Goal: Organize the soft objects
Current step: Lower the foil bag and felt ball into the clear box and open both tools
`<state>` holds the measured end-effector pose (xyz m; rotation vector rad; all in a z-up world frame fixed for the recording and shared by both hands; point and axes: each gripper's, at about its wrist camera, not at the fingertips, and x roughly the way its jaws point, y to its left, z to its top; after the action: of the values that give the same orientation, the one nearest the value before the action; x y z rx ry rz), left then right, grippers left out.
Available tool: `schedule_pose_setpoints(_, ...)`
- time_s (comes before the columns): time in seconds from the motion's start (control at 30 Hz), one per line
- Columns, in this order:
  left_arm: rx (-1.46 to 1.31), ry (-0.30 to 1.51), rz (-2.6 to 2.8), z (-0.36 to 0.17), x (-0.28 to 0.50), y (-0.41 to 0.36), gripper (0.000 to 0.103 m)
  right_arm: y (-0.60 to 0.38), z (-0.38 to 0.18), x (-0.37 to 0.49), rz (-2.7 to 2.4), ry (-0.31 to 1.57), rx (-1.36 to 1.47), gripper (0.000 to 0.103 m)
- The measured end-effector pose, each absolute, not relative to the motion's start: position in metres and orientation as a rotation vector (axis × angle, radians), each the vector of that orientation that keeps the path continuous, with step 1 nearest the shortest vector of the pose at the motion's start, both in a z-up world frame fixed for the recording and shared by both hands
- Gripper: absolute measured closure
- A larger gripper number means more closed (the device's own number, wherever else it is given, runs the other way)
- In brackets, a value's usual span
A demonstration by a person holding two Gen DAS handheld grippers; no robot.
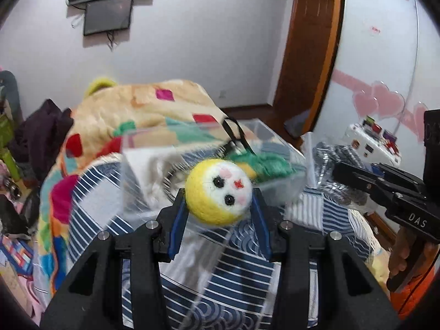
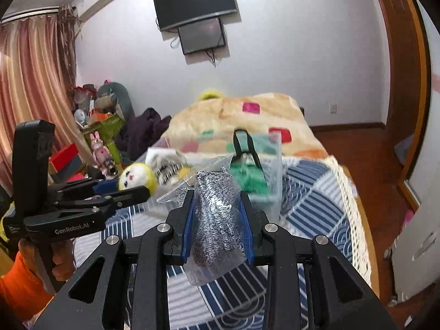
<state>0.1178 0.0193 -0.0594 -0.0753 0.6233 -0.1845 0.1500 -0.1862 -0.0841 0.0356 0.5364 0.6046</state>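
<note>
My left gripper (image 1: pixel 218 196) is shut on a yellow felt ball doll (image 1: pixel 218 191) with a white face, held above the bed in front of a clear plastic box (image 1: pixel 154 165). The doll also shows in the right wrist view (image 2: pixel 136 177). My right gripper (image 2: pixel 217 195) is shut on a grey knitted item in a clear bag (image 2: pixel 216 214). That bag shows in the left wrist view (image 1: pixel 338 165), right of the box. A green knitted bag (image 2: pixel 249 177) with black handles lies in the box (image 2: pixel 275 181), beside a white and black striped soft item (image 2: pixel 165 162).
The bed has a blue and white striped cover (image 2: pixel 310 189) and a cream blanket with coloured squares (image 2: pixel 233 118) behind the box. Toys and boxes clutter the left side (image 2: pixel 101 137). A wooden floor (image 2: pixel 365 148) and door (image 2: pixel 404 68) are on the right.
</note>
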Motion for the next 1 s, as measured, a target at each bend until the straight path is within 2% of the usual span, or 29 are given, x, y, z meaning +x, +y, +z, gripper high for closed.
schedule_pose_setpoints(0.47,-0.090,0.616,-0.118,-0.053,0.164,0.041,0.059,-0.149,-0.058,0.201,0.577,0.443,-0.012,0.076)
schedule_pose_setpoints(1.0,-0.098,0.734,-0.131,-0.081,0.238,0.029,0.059,-0.116,-0.097,0.250,0.554,0.607,-0.069,0.076)
